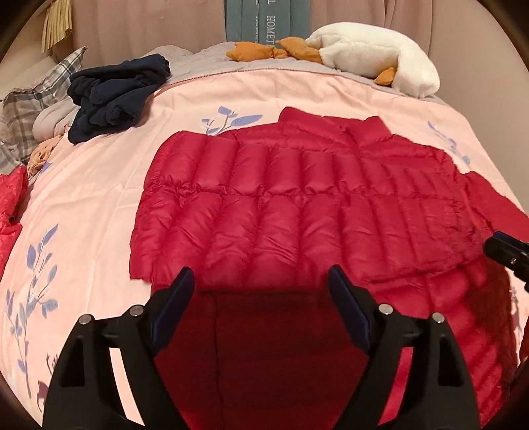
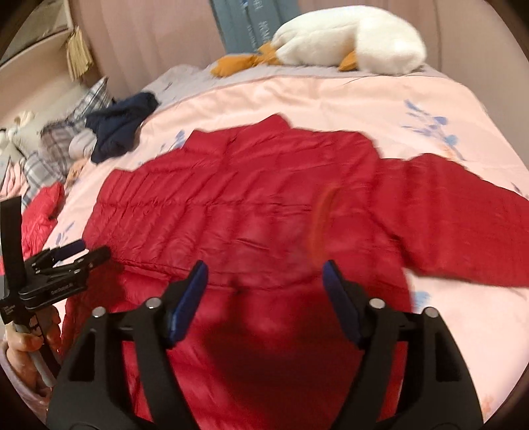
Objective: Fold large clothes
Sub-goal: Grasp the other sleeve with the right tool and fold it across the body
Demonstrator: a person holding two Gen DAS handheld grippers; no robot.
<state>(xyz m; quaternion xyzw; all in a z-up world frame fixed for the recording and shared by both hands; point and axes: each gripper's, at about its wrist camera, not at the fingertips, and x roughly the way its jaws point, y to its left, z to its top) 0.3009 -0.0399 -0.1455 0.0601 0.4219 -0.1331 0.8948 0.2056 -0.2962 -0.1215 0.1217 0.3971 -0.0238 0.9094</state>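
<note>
Red quilted down jacket (image 1: 297, 198) lies spread flat on the pink floral duvet (image 1: 99, 205) in the middle of the bed, collar toward the far edge, hem at the near edge under both grippers. Left gripper (image 1: 261, 281) hovers over the near part of the jacket, jaws spread apart, nothing between them but shadowed red fabric below. Right gripper (image 2: 264, 274) likewise over the near hem, jaws released wide, no fabric pinched.

Left wrist view is sharp: shows the quilt channels, the left side of the jacket folded over the body, a slice of the right gripper's tip at the right edge. Right wrist view is motion-blurred: shows the jacket's right sleeve (image 2: 463, 215) stretched out flat toward the right edge of the bed, plus the left gripper from the side at lower left with a hand (image 2: 29, 350) on its handle.

Both views: navy garment (image 1: 115, 96) bunched near the far left corner, plaid pillow (image 1: 39, 96) beside it, white goose plush (image 1: 370, 53) with orange feet along the far edge, a second red garment (image 1: 11, 198) at the left edge. Pink curtain (image 1: 148, 23) behind the bed.
</note>
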